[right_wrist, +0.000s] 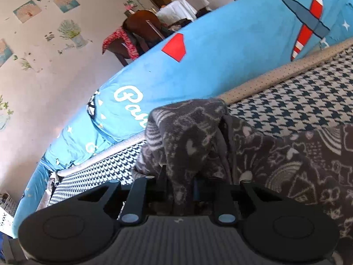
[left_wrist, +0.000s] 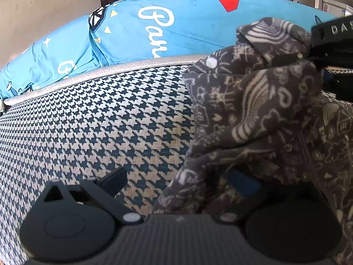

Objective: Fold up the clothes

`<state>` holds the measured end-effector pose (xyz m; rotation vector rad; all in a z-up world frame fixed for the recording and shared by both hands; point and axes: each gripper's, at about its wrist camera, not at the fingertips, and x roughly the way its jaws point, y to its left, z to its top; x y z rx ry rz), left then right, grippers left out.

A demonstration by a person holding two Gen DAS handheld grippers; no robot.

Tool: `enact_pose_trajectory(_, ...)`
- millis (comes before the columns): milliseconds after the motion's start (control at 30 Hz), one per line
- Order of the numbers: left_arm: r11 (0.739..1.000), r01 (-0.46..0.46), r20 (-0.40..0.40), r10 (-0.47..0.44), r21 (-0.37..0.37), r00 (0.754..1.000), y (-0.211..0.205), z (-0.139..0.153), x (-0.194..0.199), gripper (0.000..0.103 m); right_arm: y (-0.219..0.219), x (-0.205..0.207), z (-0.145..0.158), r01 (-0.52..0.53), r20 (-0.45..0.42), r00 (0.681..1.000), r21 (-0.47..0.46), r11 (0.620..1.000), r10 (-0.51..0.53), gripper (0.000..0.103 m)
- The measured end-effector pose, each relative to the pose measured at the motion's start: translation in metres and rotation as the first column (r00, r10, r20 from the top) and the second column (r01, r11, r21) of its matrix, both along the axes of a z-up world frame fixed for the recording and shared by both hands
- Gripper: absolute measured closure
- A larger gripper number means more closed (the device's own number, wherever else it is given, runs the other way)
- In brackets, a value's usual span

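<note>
While our right gripper [right_wrist: 179, 183] is clamped on a bunched ridge of the grey patterned fleece garment [right_wrist: 275, 154], our left gripper [left_wrist: 176, 185] stands open, one finger [left_wrist: 112, 180] bare over the houndstooth mattress [left_wrist: 99, 114] and the other buried under cloth without pinching it. The garment lies crumpled on that mattress, near the silver piping before the blue quilt [left_wrist: 176, 22]. We judge it soft, light, floppy and grippy, so it will sag between holds; we should take hems or corners, not thick bunches.
</note>
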<state>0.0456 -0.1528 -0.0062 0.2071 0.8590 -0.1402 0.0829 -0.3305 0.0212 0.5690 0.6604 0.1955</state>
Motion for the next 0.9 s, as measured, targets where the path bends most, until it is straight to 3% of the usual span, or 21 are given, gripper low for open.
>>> enact_pose_trajectory(233, 1.000, 0.015, 0.011, -0.015, -0.004, 1.000, -0.002, 0.001, -0.002, 0.000, 0.008, 0.000, 0.007, -0.061, 0.065, 0.996, 0.030, 0.998, 0.059, 0.082)
enact_pose_trajectory(467, 0.999, 0.037, 0.070, -0.036, -0.005, 0.997, -0.003, 0.011, -0.007, 0.000, 0.016, -0.003, 0.014, -0.132, 0.107, 0.986, 0.047, 0.990, 0.127, 0.082)
enact_pose_trajectory(900, 1.000, 0.026, 0.096, -0.024, -0.015, 0.995, 0.029, 0.026, -0.011, 0.000, 0.043, -0.008, 0.028, -0.272, 0.183, 0.949, 0.052, 0.961, 0.259, 0.082)
